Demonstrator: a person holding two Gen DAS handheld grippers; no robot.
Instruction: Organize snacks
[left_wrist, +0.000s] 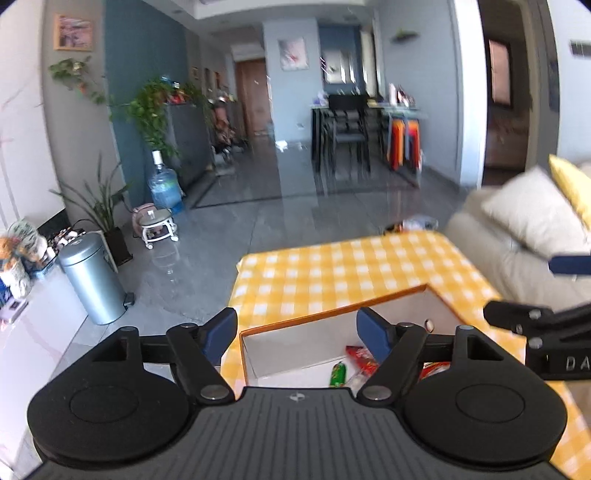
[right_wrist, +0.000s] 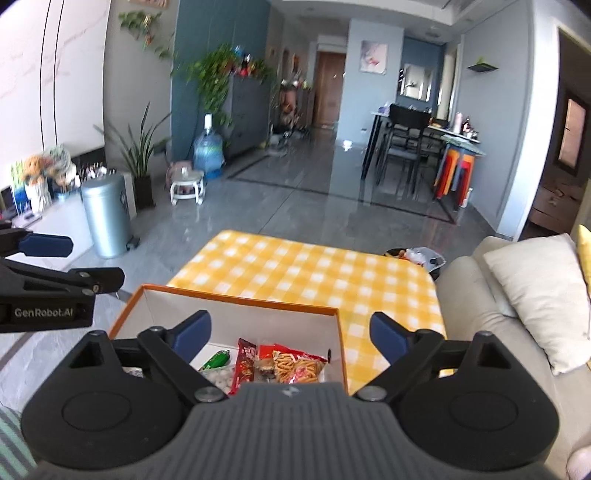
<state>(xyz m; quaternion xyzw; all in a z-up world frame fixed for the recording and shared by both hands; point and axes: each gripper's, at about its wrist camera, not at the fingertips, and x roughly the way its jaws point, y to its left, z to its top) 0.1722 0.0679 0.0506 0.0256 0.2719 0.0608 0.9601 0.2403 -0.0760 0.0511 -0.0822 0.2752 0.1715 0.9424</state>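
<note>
The left gripper (left_wrist: 297, 334) is seen held above an orange-rimmed white box (left_wrist: 439, 308), its blue pads spread wide with nothing between them. The box is set on a bench (left_wrist: 332, 273) covered in yellow check cloth. Inside the box a green packet (left_wrist: 338, 373) and a red packet (left_wrist: 361, 358) are seen. The right gripper (left_wrist: 535, 291) is partly seen at the right edge.
</note>
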